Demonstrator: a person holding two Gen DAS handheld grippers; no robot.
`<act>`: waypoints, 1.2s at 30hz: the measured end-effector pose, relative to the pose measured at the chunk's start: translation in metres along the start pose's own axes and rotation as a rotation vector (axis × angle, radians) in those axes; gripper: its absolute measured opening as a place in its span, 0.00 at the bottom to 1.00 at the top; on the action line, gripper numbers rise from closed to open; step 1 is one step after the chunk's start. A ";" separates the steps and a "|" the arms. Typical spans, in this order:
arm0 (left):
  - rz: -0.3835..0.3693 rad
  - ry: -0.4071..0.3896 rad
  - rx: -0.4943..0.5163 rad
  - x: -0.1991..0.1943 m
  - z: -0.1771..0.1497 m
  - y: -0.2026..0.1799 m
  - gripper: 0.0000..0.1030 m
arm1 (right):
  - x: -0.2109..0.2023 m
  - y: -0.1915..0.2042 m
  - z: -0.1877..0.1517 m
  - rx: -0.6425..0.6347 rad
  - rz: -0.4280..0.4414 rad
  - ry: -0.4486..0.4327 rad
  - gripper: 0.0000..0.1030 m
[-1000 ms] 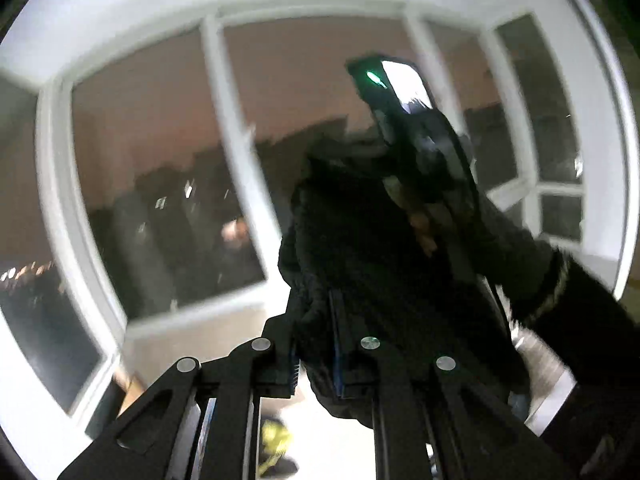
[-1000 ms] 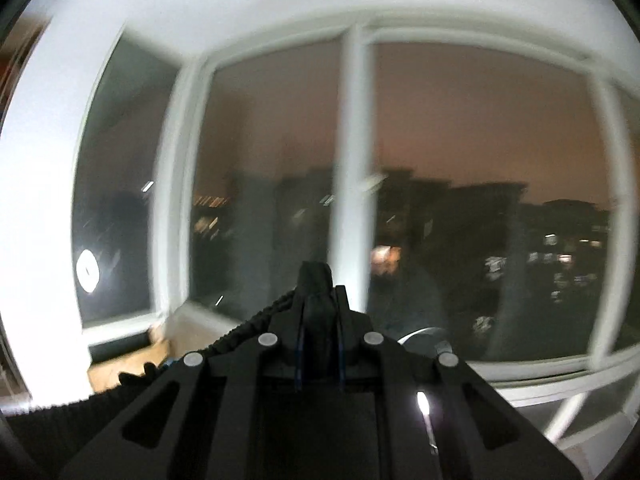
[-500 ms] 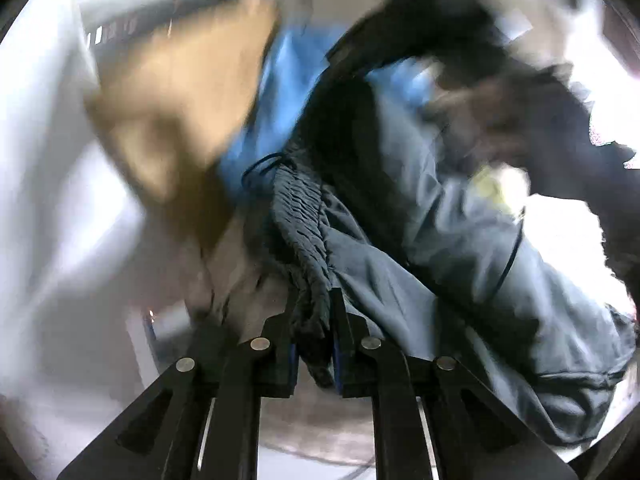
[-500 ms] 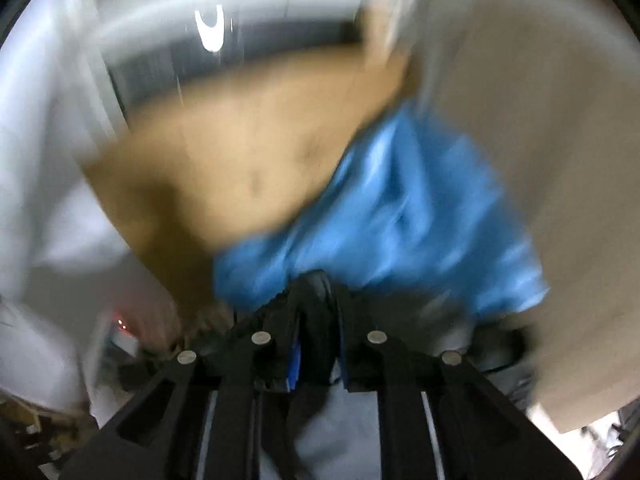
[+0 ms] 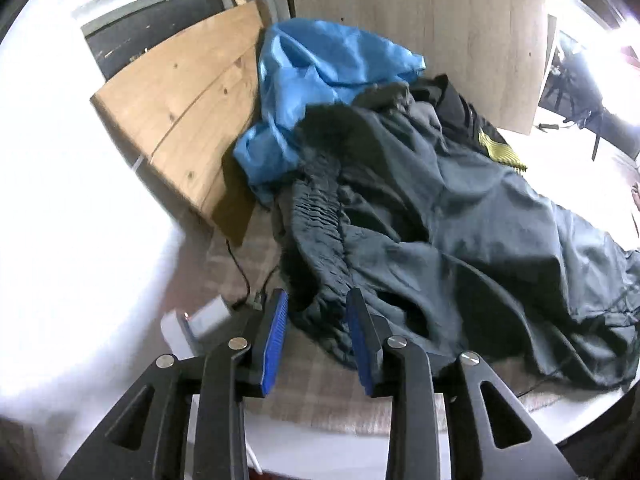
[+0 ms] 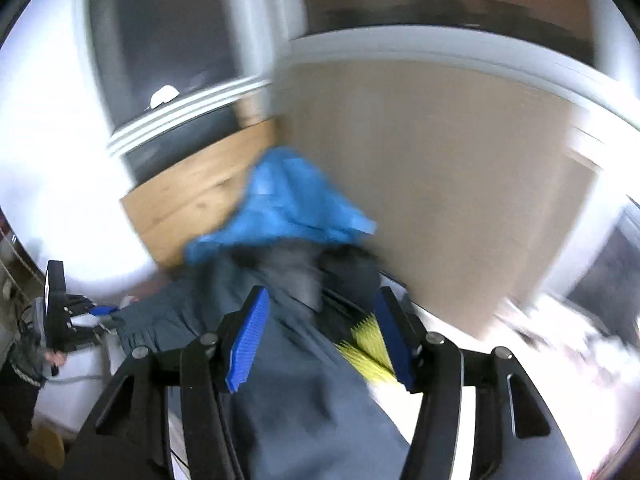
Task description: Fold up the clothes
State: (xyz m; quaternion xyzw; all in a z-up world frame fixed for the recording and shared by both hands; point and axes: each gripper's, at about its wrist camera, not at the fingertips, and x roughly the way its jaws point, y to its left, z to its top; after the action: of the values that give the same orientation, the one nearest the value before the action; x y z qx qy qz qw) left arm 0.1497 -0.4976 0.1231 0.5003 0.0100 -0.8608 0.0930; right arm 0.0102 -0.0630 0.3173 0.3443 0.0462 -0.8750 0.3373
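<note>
Dark grey trousers (image 5: 460,216) with a gathered elastic waistband (image 5: 320,216) lie spread and rumpled on the surface. My left gripper (image 5: 316,336) is open, its blue pads (image 5: 274,340) on either side of the waistband's near end, not pinching it. In the blurred right wrist view the same grey trousers (image 6: 304,392) lie under my right gripper (image 6: 320,340), which is open wide. A person's hand holding the left gripper (image 6: 60,320) shows at the left edge. A bright blue garment (image 5: 320,92) is piled behind the trousers.
A black garment with a yellow ribbed cuff (image 5: 500,148) lies beyond the trousers. A wooden board (image 5: 180,120) leans at the back left, a pale panel (image 5: 420,20) at the back. A white box (image 5: 200,320) and a dark cable (image 5: 240,268) sit by the left gripper.
Both grippers swung down from the window with the trousers shut in them, and both have now opened and let the fabric go onto the surface.
</note>
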 end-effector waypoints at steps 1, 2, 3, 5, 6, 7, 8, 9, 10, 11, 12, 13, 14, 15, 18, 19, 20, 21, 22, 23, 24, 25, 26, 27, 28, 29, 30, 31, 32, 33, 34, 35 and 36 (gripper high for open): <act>0.002 -0.003 0.008 -0.004 -0.004 -0.001 0.29 | -0.028 -0.026 -0.027 0.050 -0.039 -0.013 0.53; 0.004 -0.007 0.016 -0.007 -0.008 -0.002 0.29 | -0.054 -0.052 -0.057 0.101 -0.090 -0.016 0.53; 0.009 -0.008 0.015 -0.011 -0.012 -0.002 0.29 | -0.079 -0.075 -0.092 0.157 -0.160 -0.004 0.53; 0.035 -0.005 -0.028 -0.021 -0.025 0.003 0.28 | -0.127 -0.120 -0.164 0.275 -0.294 0.028 0.53; 0.041 -0.005 -0.045 -0.026 -0.029 0.003 0.26 | -0.146 -0.138 -0.203 0.351 -0.348 0.061 0.53; 0.030 -0.012 -0.049 -0.032 -0.028 -0.001 0.26 | -0.161 -0.153 -0.240 0.426 -0.390 0.095 0.53; 0.020 -0.020 -0.052 -0.036 -0.025 -0.006 0.26 | -0.170 -0.164 -0.273 0.500 -0.413 0.129 0.53; 0.008 -0.034 -0.046 -0.040 -0.018 -0.015 0.26 | -0.177 -0.175 -0.305 0.575 -0.428 0.157 0.53; -0.014 -0.053 -0.039 -0.044 -0.008 -0.029 0.26 | -0.178 -0.183 -0.333 0.642 -0.428 0.172 0.53; -0.043 -0.069 -0.033 -0.046 0.000 -0.040 0.26 | -0.174 -0.191 -0.352 0.685 -0.419 0.186 0.53; -0.079 -0.083 -0.024 -0.047 0.009 -0.055 0.26 | -0.166 -0.200 -0.365 0.708 -0.405 0.206 0.53; -0.132 -0.091 -0.010 -0.048 0.020 -0.076 0.26 | -0.158 -0.208 -0.375 0.732 -0.384 0.217 0.53; -0.176 -0.097 0.008 -0.048 0.030 -0.096 0.26 | -0.150 -0.214 -0.381 0.757 -0.353 0.214 0.53; -0.201 -0.099 0.036 -0.048 0.036 -0.115 0.27 | -0.142 -0.220 -0.386 0.782 -0.322 0.211 0.53; -0.246 -0.102 0.117 -0.047 0.049 -0.166 0.27 | -0.117 -0.229 -0.389 0.805 -0.259 0.169 0.53; -0.262 -0.102 0.132 -0.046 0.051 -0.179 0.27 | -0.107 -0.231 -0.386 0.793 -0.269 0.171 0.53; -0.279 -0.102 0.143 -0.046 0.053 -0.188 0.28 | -0.095 -0.231 -0.384 0.770 -0.291 0.195 0.53; -0.288 -0.104 0.150 -0.045 0.055 -0.194 0.29 | -0.081 -0.229 -0.382 0.736 -0.327 0.232 0.53; -0.285 -0.106 0.153 -0.043 0.056 -0.196 0.29 | -0.068 -0.226 -0.379 0.693 -0.371 0.277 0.53; -0.278 -0.104 0.152 -0.041 0.058 -0.195 0.29 | -0.059 -0.223 -0.377 0.656 -0.398 0.307 0.53; -0.266 -0.103 0.149 -0.038 0.060 -0.192 0.29 | -0.053 -0.220 -0.375 0.630 -0.408 0.320 0.53; -0.244 -0.101 0.142 -0.034 0.063 -0.185 0.29 | -0.049 -0.217 -0.374 0.608 -0.421 0.328 0.53; -0.221 -0.100 0.135 -0.031 0.067 -0.178 0.29 | -0.048 -0.217 -0.372 0.597 -0.437 0.328 0.53; -0.200 -0.097 0.132 -0.026 0.071 -0.172 0.29 | -0.047 -0.218 -0.372 0.600 -0.447 0.327 0.55; -0.180 -0.089 0.134 -0.016 0.078 -0.166 0.29 | -0.046 -0.221 -0.373 0.609 -0.447 0.326 0.57; -0.159 -0.082 0.137 -0.007 0.085 -0.161 0.29 | -0.044 -0.224 -0.373 0.618 -0.448 0.324 0.61; -0.139 -0.075 0.139 0.003 0.093 -0.155 0.30 | -0.042 -0.227 -0.373 0.623 -0.451 0.326 0.63; -0.118 -0.067 0.142 0.012 0.100 -0.149 0.30 | -0.039 -0.228 -0.371 0.622 -0.457 0.332 0.63; -0.097 -0.060 0.150 0.023 0.108 -0.145 0.30 | -0.035 -0.229 -0.369 0.621 -0.463 0.338 0.64; -0.074 -0.054 0.170 0.036 0.119 -0.143 0.30 | -0.031 -0.228 -0.366 0.613 -0.464 0.345 0.64; -0.049 -0.048 0.193 0.049 0.128 -0.142 0.30 | -0.025 -0.224 -0.363 0.594 -0.456 0.351 0.64; -0.021 -0.044 0.218 0.060 0.136 -0.141 0.30 | -0.020 -0.220 -0.360 0.575 -0.447 0.357 0.64; -0.002 -0.038 0.235 0.071 0.145 -0.138 0.30 | -0.014 -0.216 -0.357 0.556 -0.439 0.363 0.64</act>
State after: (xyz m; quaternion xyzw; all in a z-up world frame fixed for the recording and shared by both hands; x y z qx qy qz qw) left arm -0.0324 -0.3887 0.1235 0.4913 -0.0921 -0.8654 0.0331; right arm 0.0877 0.2225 0.0229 0.5536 -0.0608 -0.8303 0.0225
